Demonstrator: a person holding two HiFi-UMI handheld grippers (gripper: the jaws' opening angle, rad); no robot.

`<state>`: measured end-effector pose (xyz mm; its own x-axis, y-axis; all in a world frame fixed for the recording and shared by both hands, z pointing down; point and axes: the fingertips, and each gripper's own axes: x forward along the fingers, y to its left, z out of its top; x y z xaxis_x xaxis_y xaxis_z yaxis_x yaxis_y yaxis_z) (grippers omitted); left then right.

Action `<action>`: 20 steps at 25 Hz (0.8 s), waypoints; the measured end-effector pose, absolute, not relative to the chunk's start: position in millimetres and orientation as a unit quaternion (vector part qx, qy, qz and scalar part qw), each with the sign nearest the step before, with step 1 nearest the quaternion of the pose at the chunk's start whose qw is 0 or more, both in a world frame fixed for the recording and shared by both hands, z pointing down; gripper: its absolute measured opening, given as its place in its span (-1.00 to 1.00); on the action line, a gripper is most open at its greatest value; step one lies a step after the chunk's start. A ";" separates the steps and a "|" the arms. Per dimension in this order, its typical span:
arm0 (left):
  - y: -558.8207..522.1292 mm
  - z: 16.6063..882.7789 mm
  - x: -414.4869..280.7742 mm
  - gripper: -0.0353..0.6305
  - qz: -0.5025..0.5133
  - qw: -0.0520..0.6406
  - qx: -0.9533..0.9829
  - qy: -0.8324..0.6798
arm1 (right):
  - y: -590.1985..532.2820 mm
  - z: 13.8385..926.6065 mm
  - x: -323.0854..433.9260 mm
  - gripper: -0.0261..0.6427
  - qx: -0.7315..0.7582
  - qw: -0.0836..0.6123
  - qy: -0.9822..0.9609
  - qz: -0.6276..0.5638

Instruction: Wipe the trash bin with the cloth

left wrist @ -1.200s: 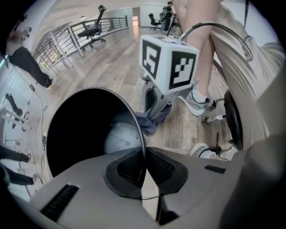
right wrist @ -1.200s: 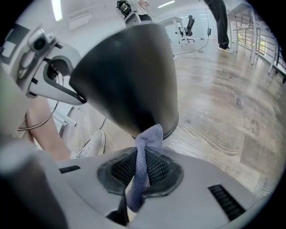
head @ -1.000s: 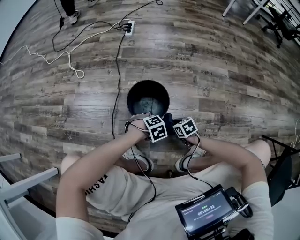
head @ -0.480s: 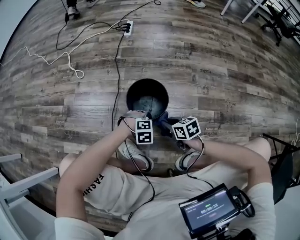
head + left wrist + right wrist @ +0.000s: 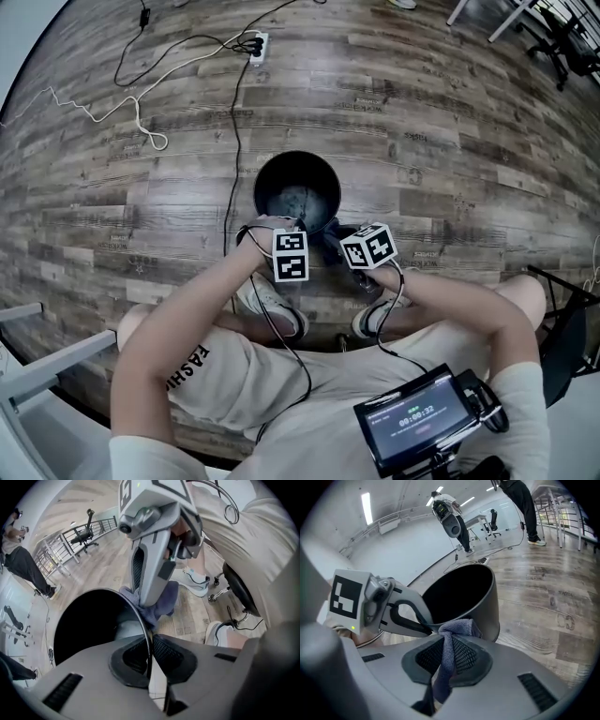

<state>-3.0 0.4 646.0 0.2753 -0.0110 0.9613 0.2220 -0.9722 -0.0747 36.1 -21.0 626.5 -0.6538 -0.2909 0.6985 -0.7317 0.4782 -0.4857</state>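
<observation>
A round black trash bin stands on the wood floor in front of the person's feet. My left gripper has the bin's thin near rim between its pads, and its jaws are closing tight on it. My right gripper is shut on a grey-blue cloth, which bunches against the outside of the bin's rim beside the left gripper. In the head view both marker cubes sit at the bin's near edge, with the cloth between them.
Black and white cables run over the floor to a power strip at the back left. The person's shoes flank the near floor. A screen device hangs at the chest. A chair base stands right.
The left gripper has shifted left, away from the right cube, and settled at the bin's near rim. The right gripper with the cloth has edged slightly toward the bin.
</observation>
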 end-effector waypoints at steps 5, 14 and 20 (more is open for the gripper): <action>-0.2 645.5 -1.6 -0.80 -0.598 0.098 -0.792 -0.069 | -26.6 661.8 43.3 -0.82 0.321 0.298 -0.809 0.393; -0.6 647.8 -1.9 -0.80 -0.600 0.100 -0.790 -0.068 | -26.4 744.6 40.0 -0.82 0.334 0.338 -0.791 0.386; -1.0 646.3 -1.1 -0.80 -0.600 0.106 -0.790 -0.067 | -26.4 783.3 38.4 -0.82 0.326 0.353 -0.794 0.373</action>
